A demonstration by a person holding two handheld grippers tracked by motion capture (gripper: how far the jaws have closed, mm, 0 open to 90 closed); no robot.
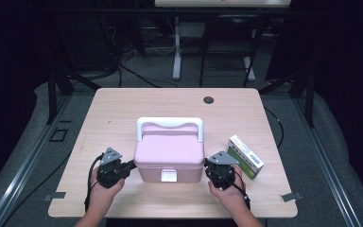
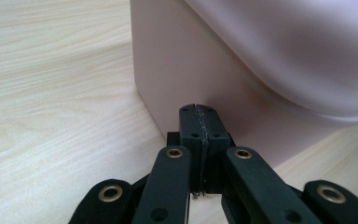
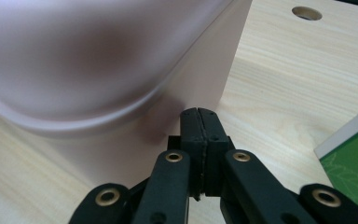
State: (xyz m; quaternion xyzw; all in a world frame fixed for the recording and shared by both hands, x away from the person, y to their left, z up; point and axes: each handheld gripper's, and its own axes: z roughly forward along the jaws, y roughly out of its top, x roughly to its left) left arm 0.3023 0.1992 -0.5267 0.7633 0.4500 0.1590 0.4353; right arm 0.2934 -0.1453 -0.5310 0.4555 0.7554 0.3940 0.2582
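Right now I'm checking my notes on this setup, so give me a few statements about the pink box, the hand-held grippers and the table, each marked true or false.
1. The pink box has a white handle on top. True.
2. Both hand-held grippers are wide open. False: the left hand-held gripper and the right hand-held gripper each have their jaws shut, with nothing between them.
3. A green and white carton lies on the table to the right of the box. True.
4. The carton rests on top of the box lid. False: it lies on the table, apart from the box.
5. The two hand-held grippers flank the box, one at each side wall. True.
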